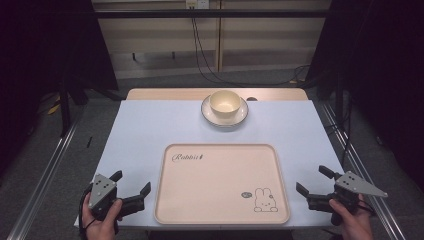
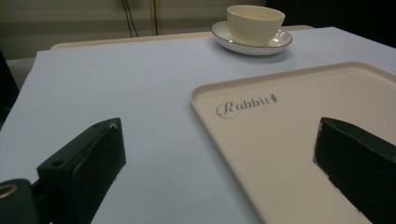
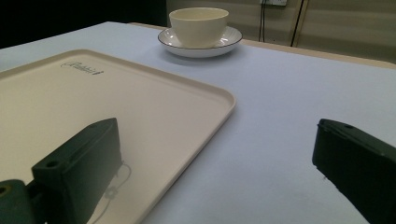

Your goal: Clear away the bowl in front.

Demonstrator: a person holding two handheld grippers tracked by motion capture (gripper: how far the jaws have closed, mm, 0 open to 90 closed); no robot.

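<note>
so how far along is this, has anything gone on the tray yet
Nothing looks done so far: the tray lies bare near the table's front edge. The bowl sits on its plate at the far side, untouched. Nothing is in hand either: the left gripper and right gripper both stand open beside the tray, holding nothing. Any moving of the bowl and plate is presumably all left to do.

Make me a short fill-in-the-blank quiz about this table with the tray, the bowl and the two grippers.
1. The bowl stands on a ____.
2. The word printed on the tray is ____.
3. The drawing in the tray's near right corner is a ____.
4. The left gripper and the right gripper both have their jaws ____.

Missing words: saucer; Rabbit; rabbit; open
</note>
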